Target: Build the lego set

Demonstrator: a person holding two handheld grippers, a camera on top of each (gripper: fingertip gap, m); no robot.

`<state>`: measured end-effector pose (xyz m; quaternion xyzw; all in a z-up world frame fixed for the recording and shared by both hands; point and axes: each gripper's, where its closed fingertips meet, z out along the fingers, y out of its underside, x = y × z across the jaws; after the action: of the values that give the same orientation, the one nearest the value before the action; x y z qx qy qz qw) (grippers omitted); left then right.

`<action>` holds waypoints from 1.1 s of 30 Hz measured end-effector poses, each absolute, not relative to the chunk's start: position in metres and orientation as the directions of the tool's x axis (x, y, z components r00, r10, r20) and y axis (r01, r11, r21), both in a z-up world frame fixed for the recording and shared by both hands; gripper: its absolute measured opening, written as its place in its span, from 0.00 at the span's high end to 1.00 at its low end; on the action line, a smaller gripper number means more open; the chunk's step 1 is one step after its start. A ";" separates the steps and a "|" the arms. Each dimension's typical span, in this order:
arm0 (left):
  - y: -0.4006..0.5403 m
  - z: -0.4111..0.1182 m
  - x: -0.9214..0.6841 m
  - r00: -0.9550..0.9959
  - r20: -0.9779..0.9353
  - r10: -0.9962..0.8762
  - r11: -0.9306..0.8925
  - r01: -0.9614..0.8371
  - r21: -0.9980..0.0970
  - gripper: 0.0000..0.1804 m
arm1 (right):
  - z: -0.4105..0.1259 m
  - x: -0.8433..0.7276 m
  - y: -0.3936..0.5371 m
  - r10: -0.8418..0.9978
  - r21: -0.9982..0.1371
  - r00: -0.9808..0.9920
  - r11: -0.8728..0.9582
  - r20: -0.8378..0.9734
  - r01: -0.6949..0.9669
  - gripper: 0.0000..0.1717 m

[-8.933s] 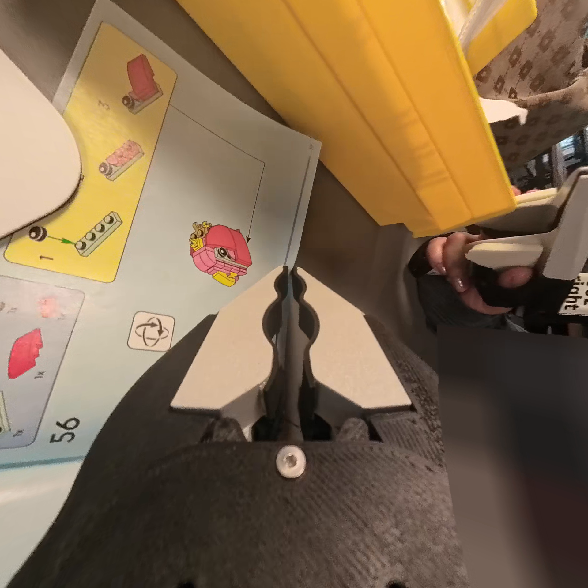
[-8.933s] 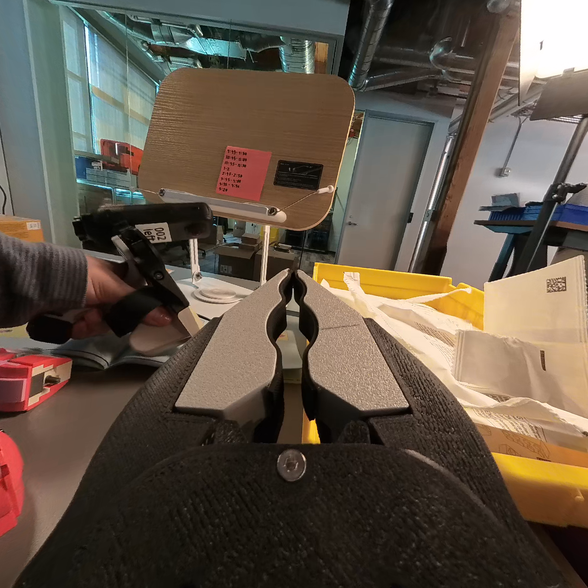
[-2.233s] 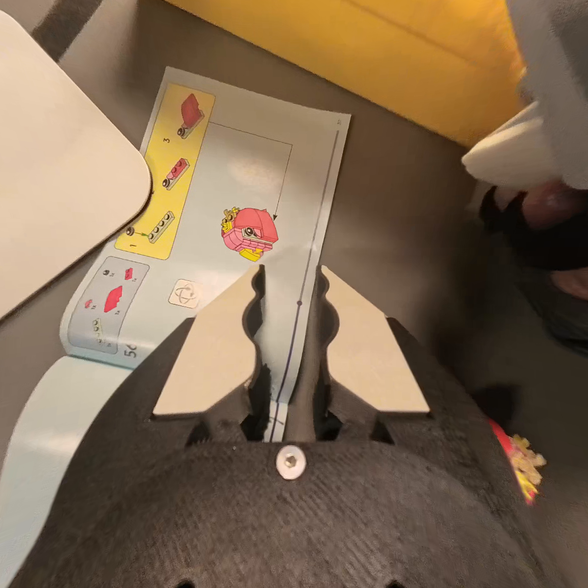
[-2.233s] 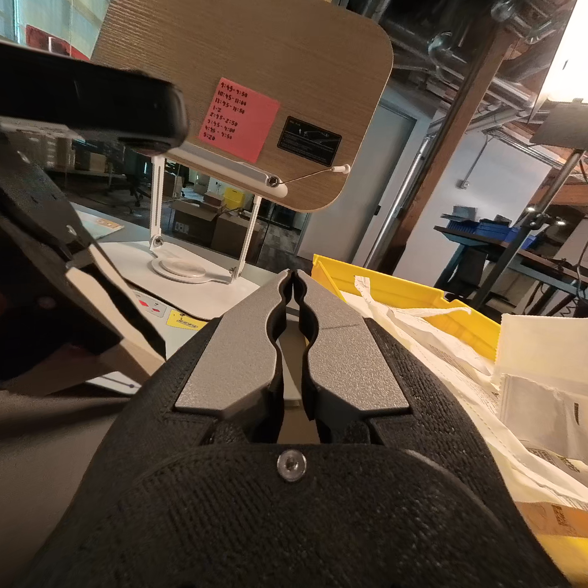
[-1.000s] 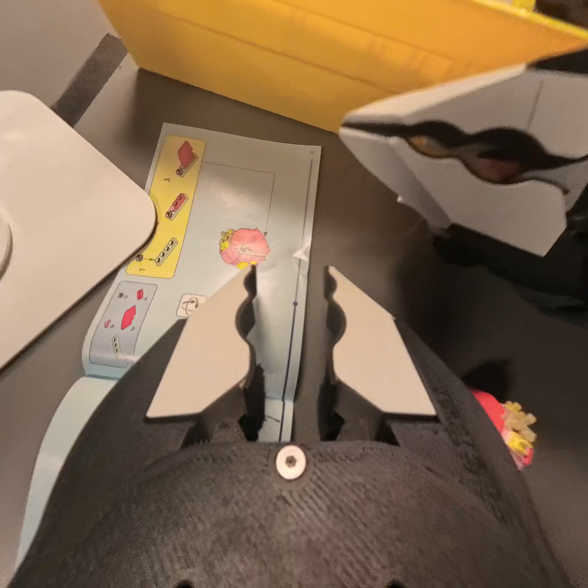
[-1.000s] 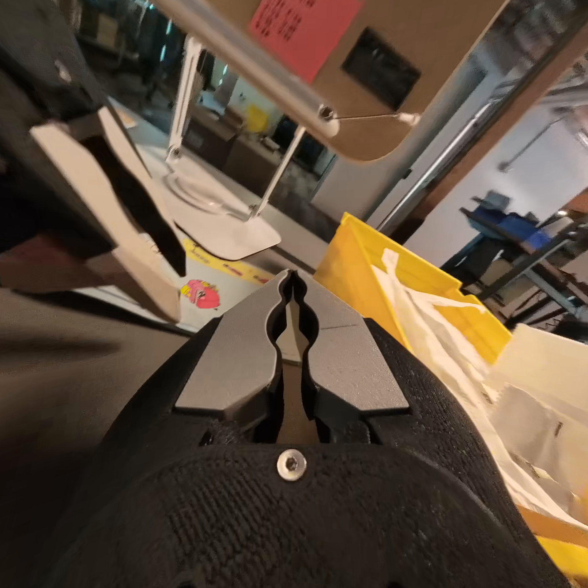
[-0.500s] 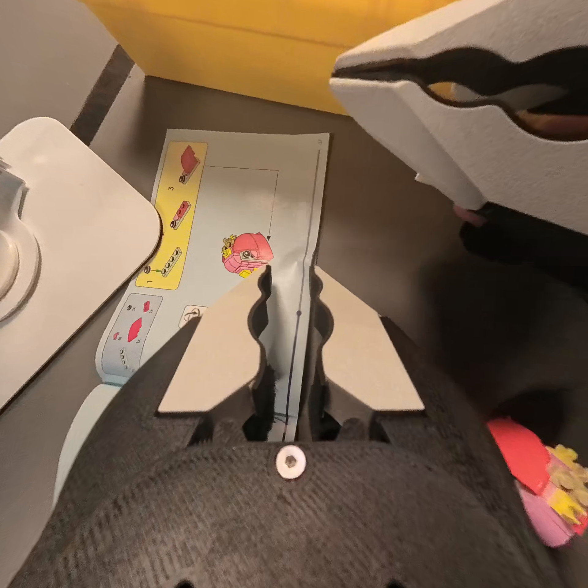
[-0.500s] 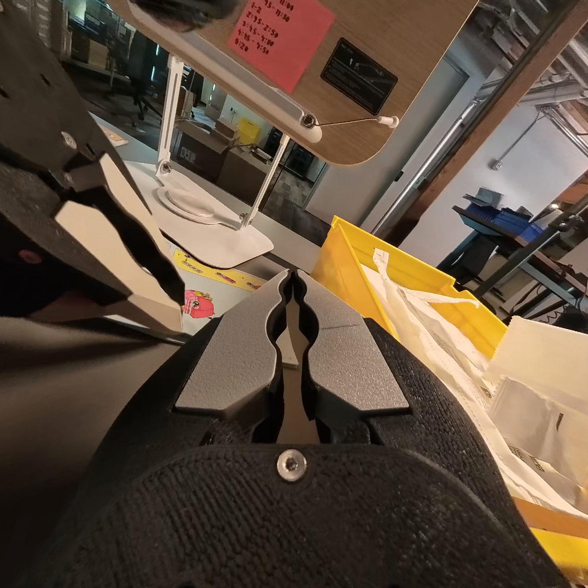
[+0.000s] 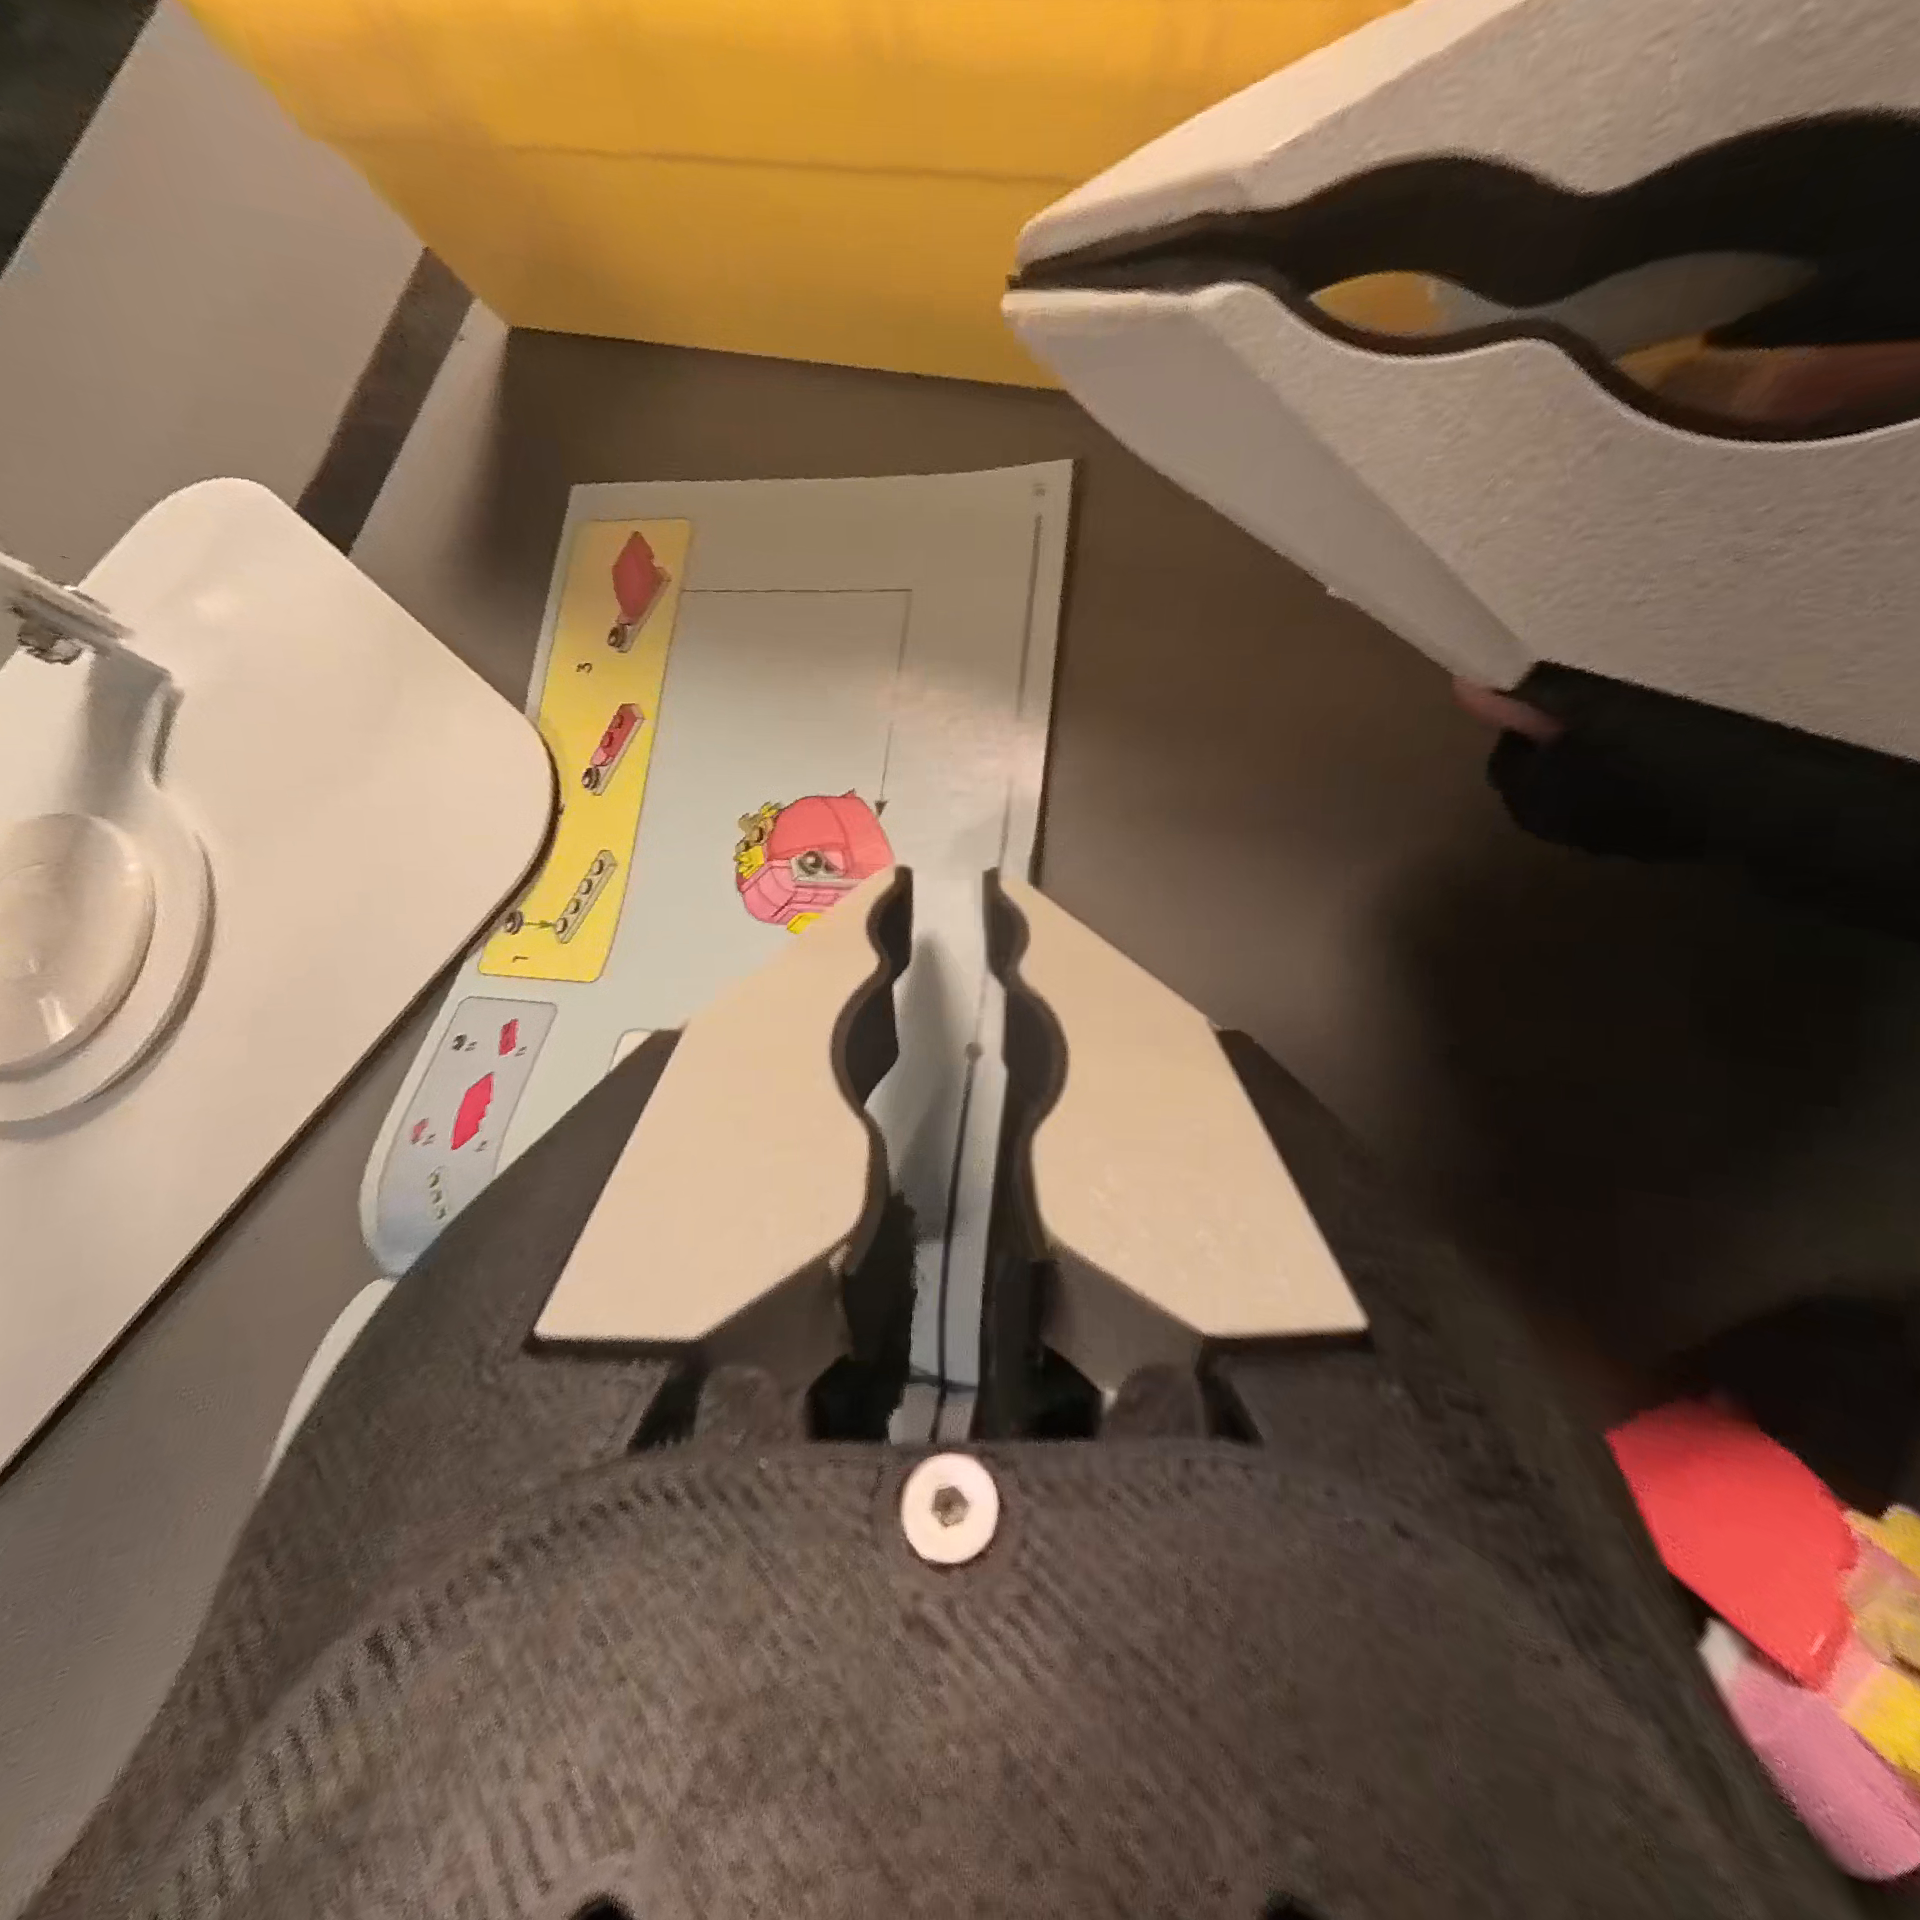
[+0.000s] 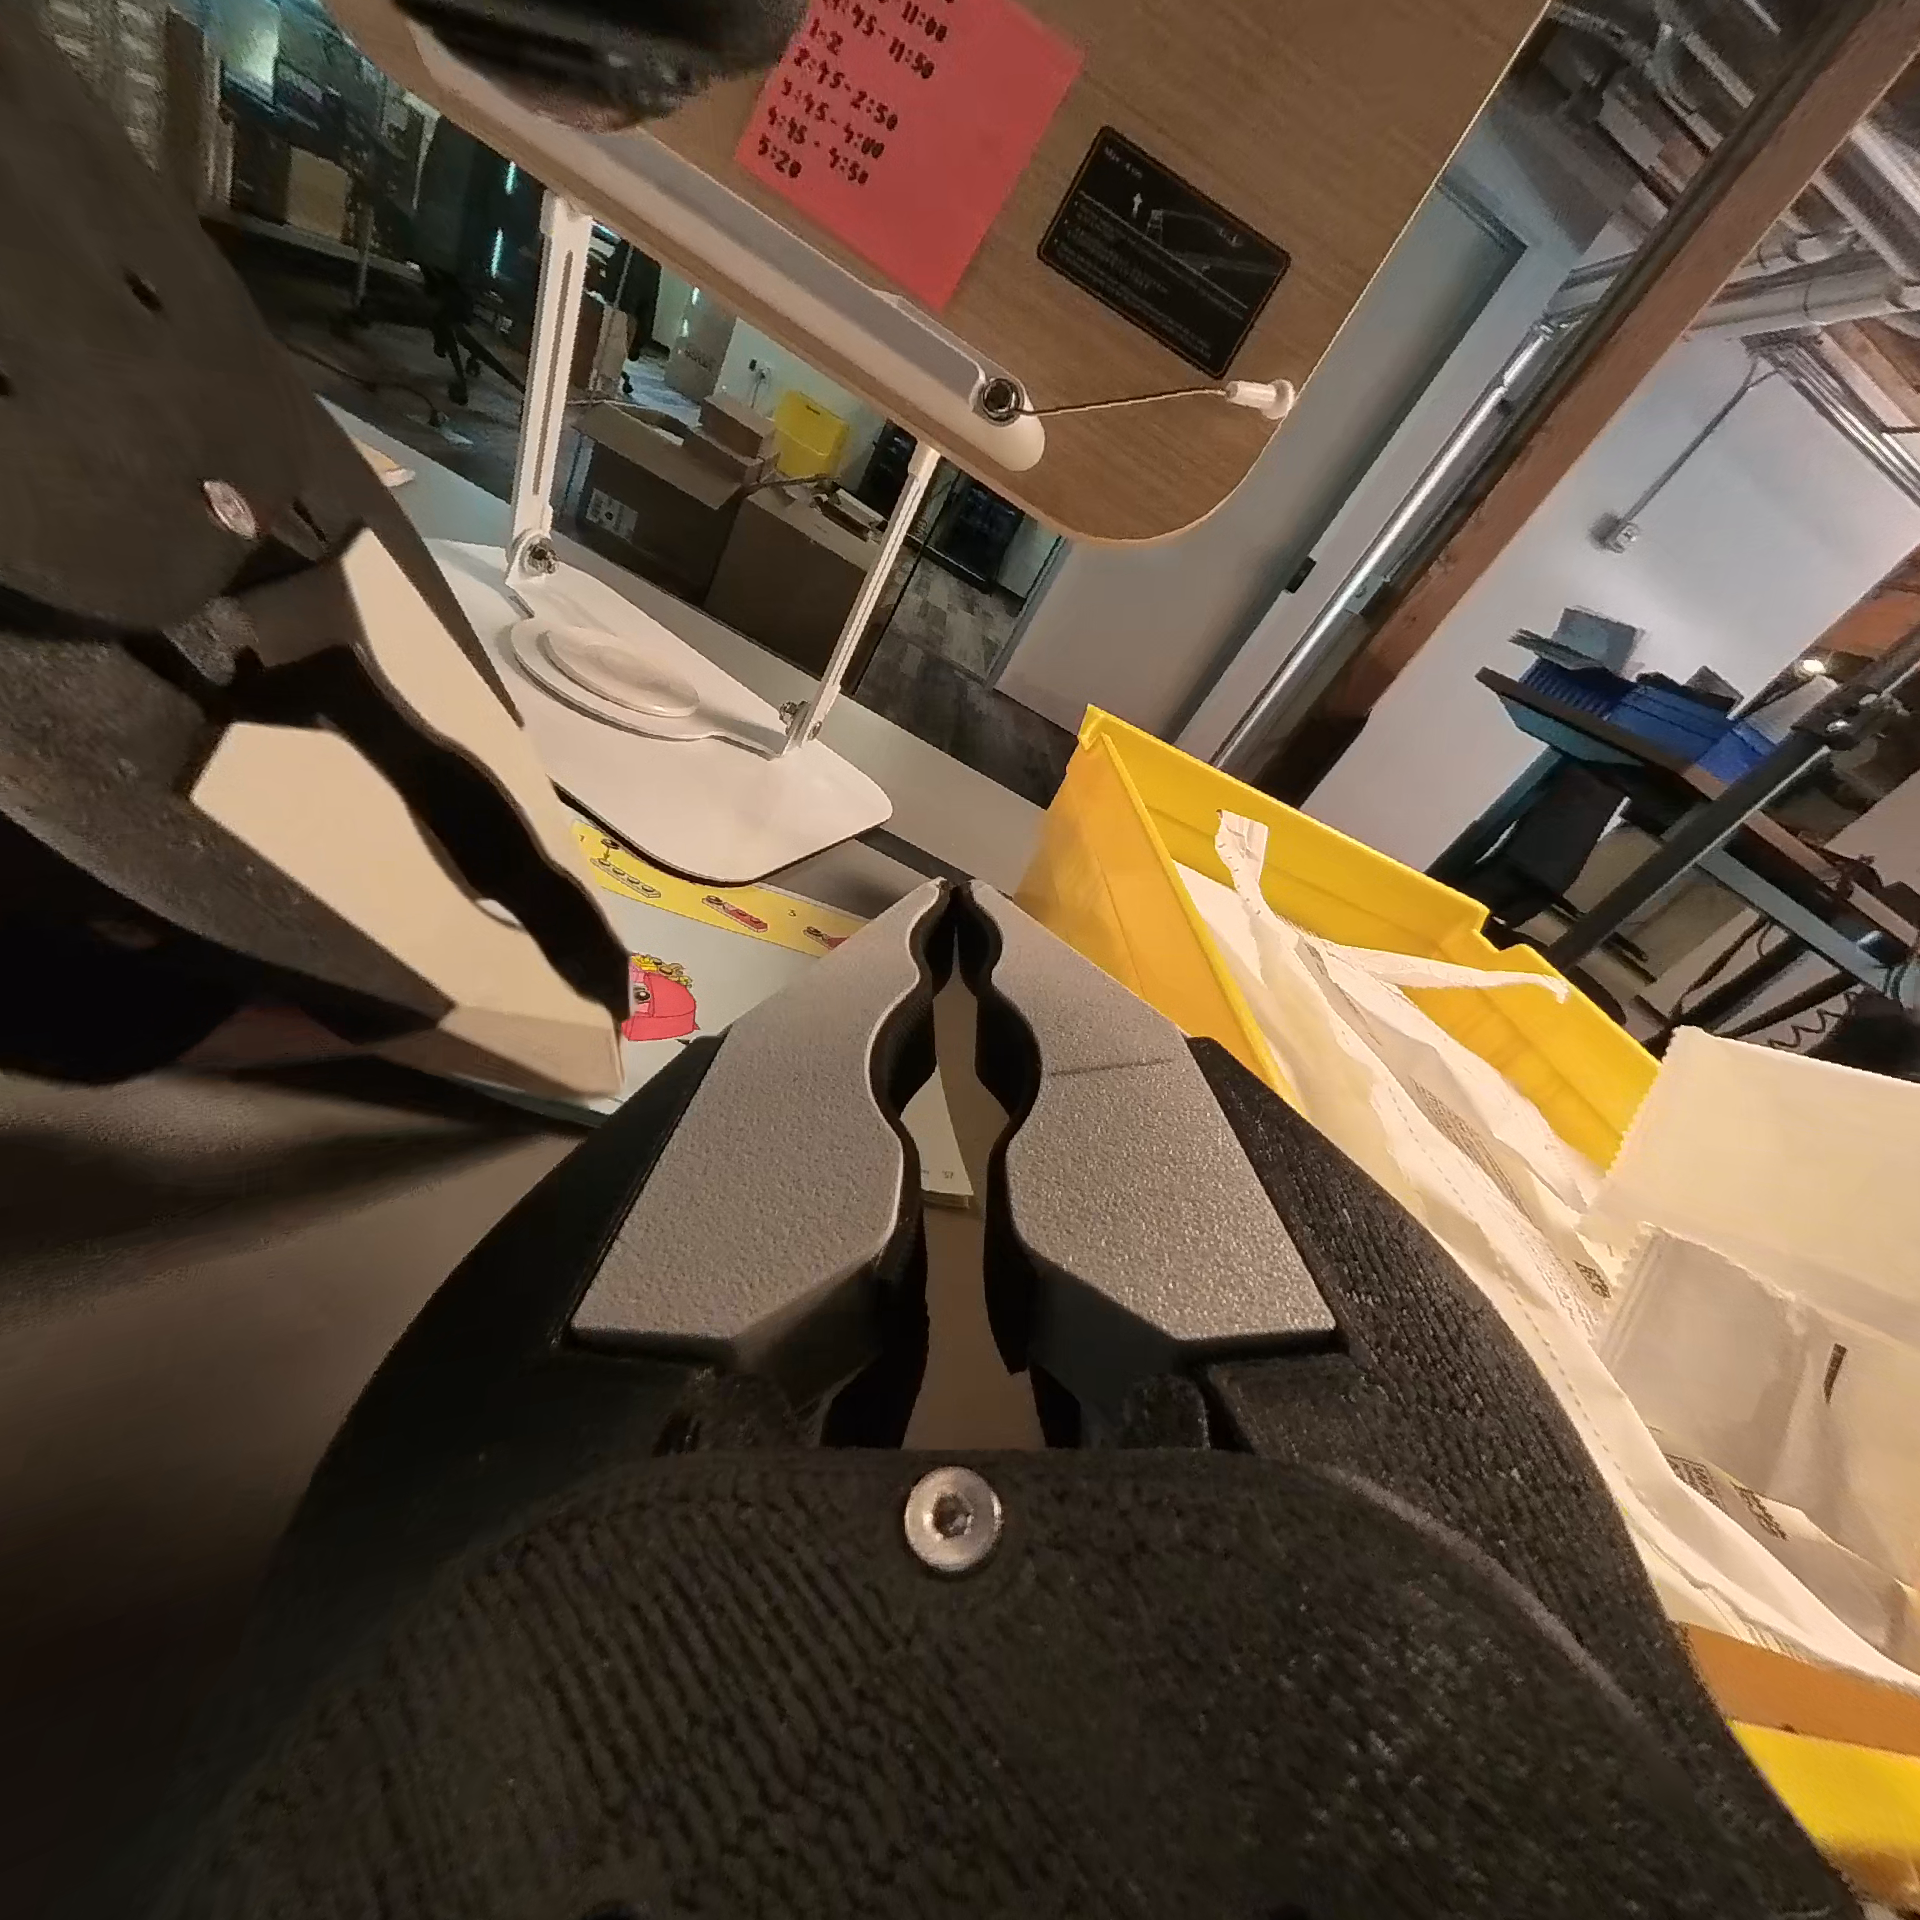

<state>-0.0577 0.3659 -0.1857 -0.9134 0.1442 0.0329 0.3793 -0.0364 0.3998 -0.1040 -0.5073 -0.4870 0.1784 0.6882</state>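
A dark tabletop (image 9: 1299, 831) lay in a cluttered workshop. The left gripper (image 9: 948, 883) hung low over a booklet (image 9: 831, 665), fingers slightly apart, straddling a raised fold near the page's edge; whether they pressed it was unclear. The right gripper (image 10: 954, 896), tips together on nothing, hovered level just beside it, angled toward the yellow bin (image 10: 1132, 831). A white stand base (image 9: 312, 748) overlapped the booklet's far side.

Dark tabletop (image 9: 1299, 935), instruction booklet (image 9: 810, 675), white stand base (image 9: 312, 779), yellow bin (image 9: 727, 156)
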 end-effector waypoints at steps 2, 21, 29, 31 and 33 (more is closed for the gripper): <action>0.367 -0.186 -0.051 0.961 -0.123 -0.248 -0.667 -0.261 -0.698 0.88 | -0.103 -0.036 0.401 0.741 -0.876 0.467 0.417 0.482 0.242 1.00; 0.369 -0.189 -0.056 0.886 -0.369 -0.282 -0.649 -0.459 -0.607 0.87 | -0.104 -0.036 0.402 0.745 -0.879 0.467 0.410 0.477 0.243 1.00; 0.363 -0.194 -0.058 0.884 -0.335 -0.325 -0.666 -0.466 -0.583 0.87 | -0.103 -0.036 0.402 0.746 -0.882 0.470 0.405 0.471 0.240 1.00; 0.361 -0.193 -0.061 0.896 -0.317 -0.309 -0.677 -0.442 -0.589 0.85 | -0.103 -0.036 0.403 0.747 -0.883 0.471 0.404 0.470 0.240 1.00; 0.362 -0.189 -0.065 0.905 -0.317 -0.282 -0.678 -0.422 -0.602 0.85 | -0.103 -0.036 0.403 0.746 -0.882 0.471 0.405 0.470 0.240 1.00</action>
<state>-0.0650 0.3619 -0.1889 -0.9105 0.1935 0.0994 0.3518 -0.0360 0.4026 -0.1033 -0.5134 -0.4802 0.1843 0.6869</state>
